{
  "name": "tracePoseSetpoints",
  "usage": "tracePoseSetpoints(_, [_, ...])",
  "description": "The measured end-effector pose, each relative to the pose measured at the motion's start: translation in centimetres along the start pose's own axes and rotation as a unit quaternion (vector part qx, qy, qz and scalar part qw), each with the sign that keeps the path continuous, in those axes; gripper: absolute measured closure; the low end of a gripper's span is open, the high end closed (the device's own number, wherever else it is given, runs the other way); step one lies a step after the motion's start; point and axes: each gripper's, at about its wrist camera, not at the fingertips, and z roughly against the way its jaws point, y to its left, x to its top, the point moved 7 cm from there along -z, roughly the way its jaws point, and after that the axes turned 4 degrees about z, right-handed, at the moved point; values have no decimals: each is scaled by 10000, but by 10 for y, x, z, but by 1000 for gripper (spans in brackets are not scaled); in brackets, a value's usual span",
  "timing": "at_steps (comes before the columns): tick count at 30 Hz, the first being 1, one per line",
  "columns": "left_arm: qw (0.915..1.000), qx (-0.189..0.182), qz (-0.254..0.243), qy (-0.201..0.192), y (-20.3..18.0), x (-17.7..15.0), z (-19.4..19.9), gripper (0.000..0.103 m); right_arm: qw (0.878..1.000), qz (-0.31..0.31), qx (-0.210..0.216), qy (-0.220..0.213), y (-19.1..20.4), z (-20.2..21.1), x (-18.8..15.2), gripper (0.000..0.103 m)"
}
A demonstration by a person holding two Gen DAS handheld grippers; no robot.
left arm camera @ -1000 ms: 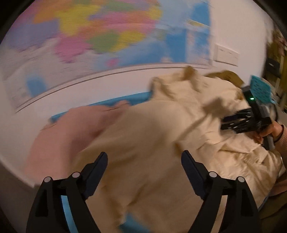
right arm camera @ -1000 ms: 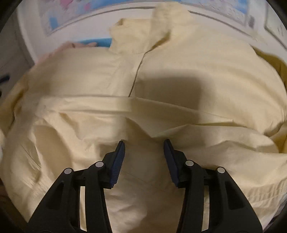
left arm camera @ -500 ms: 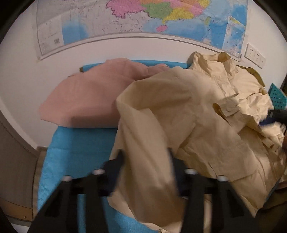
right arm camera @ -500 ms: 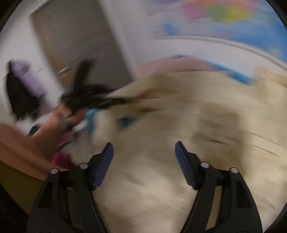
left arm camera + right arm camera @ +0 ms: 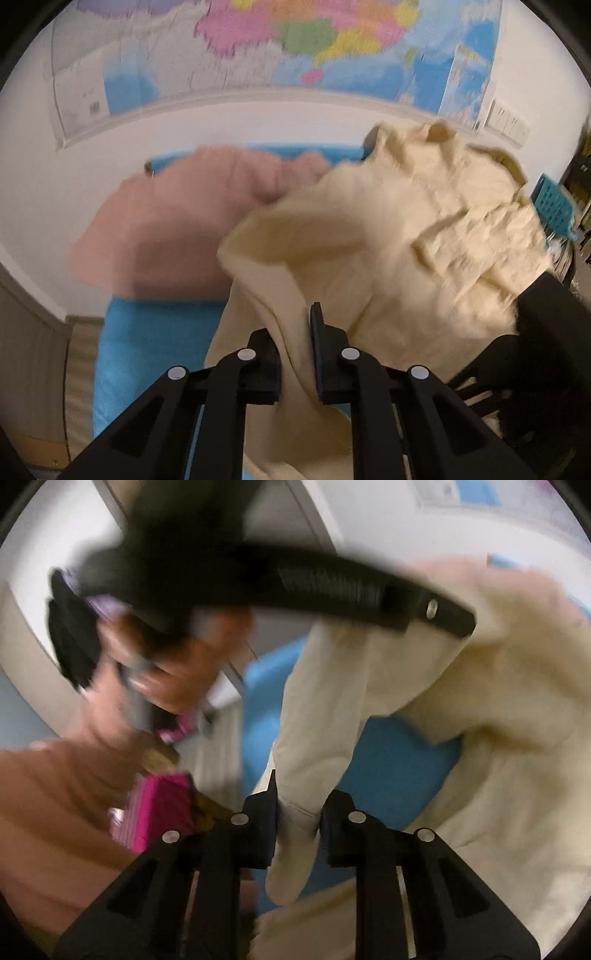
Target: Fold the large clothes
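On the blue mat [image 5: 147, 343], a cream shirt [image 5: 388, 229], crumpled and partly lifted, with its collar toward the wall and the far edge of the mat. Beside it on the left, touching and partly under it, a pink garment [image 5: 177, 225], blurred. Between the fingers of the left gripper [image 5: 295, 332], a hanging fold of the cream shirt, clamped tight from both sides. Above on the wall, a coloured map [image 5: 295, 44], and at the right edge a turquoise basket [image 5: 554, 203]. At the lower right of the left wrist view, a dark blurred form, impossible to tell exactly what. In the right wrist view, the right gripper [image 5: 299, 805] closed on a narrow end of the same cream shirt [image 5: 498, 709], maybe a sleeve, the cloth running up from there to the left gripper [image 5: 436, 613], seen from the side and gripping the fabric higher. Around its handle, the left hand [image 5: 173, 664], blurred. Under the raised cloth, the blue mat [image 5: 395, 764] again. Lower left, something magenta [image 5: 159, 805], too blurred to name.
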Motion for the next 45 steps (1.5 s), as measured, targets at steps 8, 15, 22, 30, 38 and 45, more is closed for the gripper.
tracePoseSetpoints(8, [9740, -2039, 294, -941, -61, 95, 70, 25, 9819, -717, -190, -1742, -36, 193, 23, 88])
tracePoseSetpoints(15, [9670, -1878, -387, -1675, -114, 99, 70, 17, 9429, -2081, -1437, -2168, -129, 302, -57, 88])
tracePoseSetpoints(22, [9941, -581, -911, 54, -125, 31, -73, 32, 9000, -3481, -2146, -1507, -223, 299, -175, 73])
tracePoseSetpoints(30, [9951, -570, -738, 329, -115, 21, -104, 30, 8650, -3715, -2672, -2059, -211, 308, -229, 24])
tracePoseSetpoints(38, [9961, -467, -728, 159, -119, 59, -117, 26, 8657, -3730, -3049, -1356, -199, 276, -242, 23])
tracePoseSetpoints(45, [9963, 101, -853, -12, -125, 75, -136, 37, 8597, -3166, -3817, -1224, -198, 294, -227, 101])
